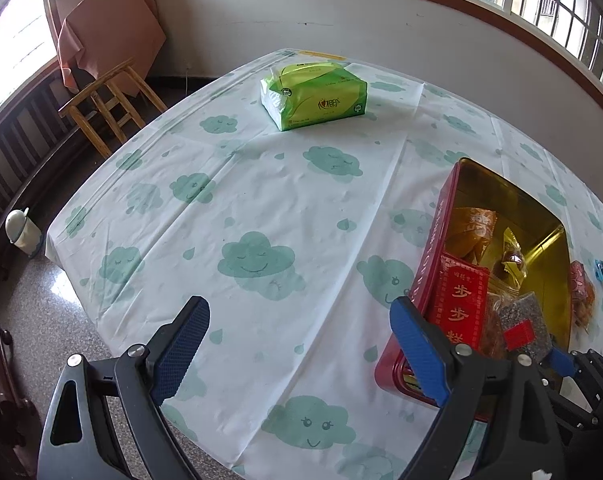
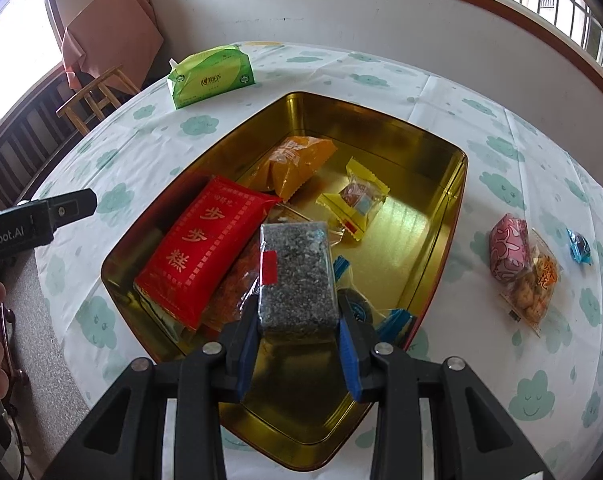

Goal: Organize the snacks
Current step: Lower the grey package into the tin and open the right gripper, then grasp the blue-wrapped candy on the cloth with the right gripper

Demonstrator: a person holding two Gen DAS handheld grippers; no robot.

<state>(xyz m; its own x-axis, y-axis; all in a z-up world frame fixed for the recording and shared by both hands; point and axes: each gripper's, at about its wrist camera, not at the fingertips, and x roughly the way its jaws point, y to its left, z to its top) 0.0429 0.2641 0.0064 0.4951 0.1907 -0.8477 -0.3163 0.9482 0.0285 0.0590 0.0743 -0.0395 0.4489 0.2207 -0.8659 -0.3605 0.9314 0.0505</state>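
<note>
- Fingers of the right gripper [image 2: 297, 322] clamp a clear packet of dark grey seeds [image 2: 297, 276] by its near end, one blue pad on each side, at the lower centre of the right wrist frame.
- That packet hangs above the open tin [image 2: 453, 200], a red box with a gold inside that fills the middle of the frame.
- Inside the tin lie a red cake packet [image 2: 205, 248] with gold characters at left, an orange packet [image 2: 297, 160] toward the upper middle, and a yellow-edged clear wrapper [image 2: 357, 200] at right of centre.
- A blue-and-white wrapper [image 2: 393, 318] sits in the tin's lower right corner, just beside the right finger.
- A reddish-orange clear bag [image 2: 233, 292] lies partly under the red cake packet and the seed packet.
- On the table [image 2: 501, 140], at the right of the frame and outside the tin, rest a pink patterned pouch [image 2: 507, 252] touching a clear bag of brown snacks [image 2: 535, 284], with a small blue sweet [image 2: 579, 246] near them.
- Fingers of the left gripper [image 1: 297, 350] stand wide apart and hold nothing, at the bottom of the left wrist frame over the cloud-print cloth, with the right-hand finger overlapping the tin's red wall.
- A green tissue pack [image 1: 315, 94] sits on the table at the upper centre of that frame.
- A wooden stool [image 1: 105, 108] stands off the table at the upper left.
</note>
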